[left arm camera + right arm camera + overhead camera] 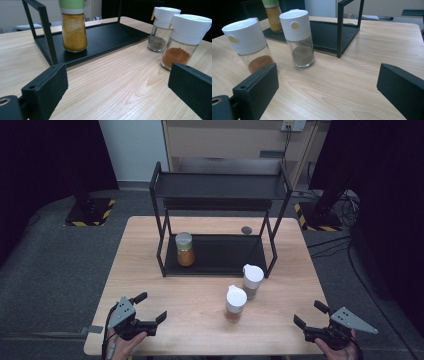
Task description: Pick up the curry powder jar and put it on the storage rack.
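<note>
Left gripper point(151, 306) sits low at the table's point(200, 330) near-left corner, held in a hand point(125, 344) from below, its 2 jaws spread wide, nothing between them. Right gripper point(310, 315) at the table's near-right corner, also hand-held point(340, 351), jaws wide apart and empty. Both angle inward toward the table's middle.

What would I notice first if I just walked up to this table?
Probably the black rack at the back of the table, with a yellow spice jar on its bottom shelf. Next, two white-capped jars in front of it: one with orange powder and one with grey powder. The left gripper and right gripper wait open near the front edge.
</note>
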Available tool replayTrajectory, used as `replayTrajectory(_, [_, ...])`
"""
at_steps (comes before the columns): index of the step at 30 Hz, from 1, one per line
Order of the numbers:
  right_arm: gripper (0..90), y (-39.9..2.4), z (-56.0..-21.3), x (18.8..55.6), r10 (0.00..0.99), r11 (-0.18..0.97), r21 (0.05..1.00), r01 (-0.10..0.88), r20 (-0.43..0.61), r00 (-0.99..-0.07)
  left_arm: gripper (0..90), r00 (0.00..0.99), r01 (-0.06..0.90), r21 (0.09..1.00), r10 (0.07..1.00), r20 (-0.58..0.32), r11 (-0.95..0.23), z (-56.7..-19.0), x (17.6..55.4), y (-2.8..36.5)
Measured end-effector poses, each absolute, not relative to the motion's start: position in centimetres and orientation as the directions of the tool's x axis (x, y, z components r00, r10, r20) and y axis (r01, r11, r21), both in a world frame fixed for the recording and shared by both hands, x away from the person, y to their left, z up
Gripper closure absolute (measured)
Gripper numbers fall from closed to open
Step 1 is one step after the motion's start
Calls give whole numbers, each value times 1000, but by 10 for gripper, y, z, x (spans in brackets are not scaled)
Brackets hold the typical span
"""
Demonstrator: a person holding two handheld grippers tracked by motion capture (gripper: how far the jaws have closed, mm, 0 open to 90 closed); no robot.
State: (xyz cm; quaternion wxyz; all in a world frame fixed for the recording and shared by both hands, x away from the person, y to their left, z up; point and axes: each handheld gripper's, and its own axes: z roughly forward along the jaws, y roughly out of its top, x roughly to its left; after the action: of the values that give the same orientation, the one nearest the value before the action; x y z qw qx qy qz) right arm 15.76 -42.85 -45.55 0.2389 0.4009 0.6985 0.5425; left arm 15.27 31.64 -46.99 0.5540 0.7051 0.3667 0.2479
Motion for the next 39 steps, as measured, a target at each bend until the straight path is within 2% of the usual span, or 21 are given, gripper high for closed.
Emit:
replayTrajectory(21, [22,-429,-458,156,824,69,954,292,111,-556,4,607,216,967,794,-25,-135,-480,153,334])
replayTrajectory(30, [16,-431,-458,154,827,51,954,294,124,-548,0,619,219,968,784,-39,-125,-483,157,341])
replayTrajectory(39, [18,-430,-457,153,823,85,952,293,99,-560,0,632,218,970,773,-53,-111,-485,161,342])
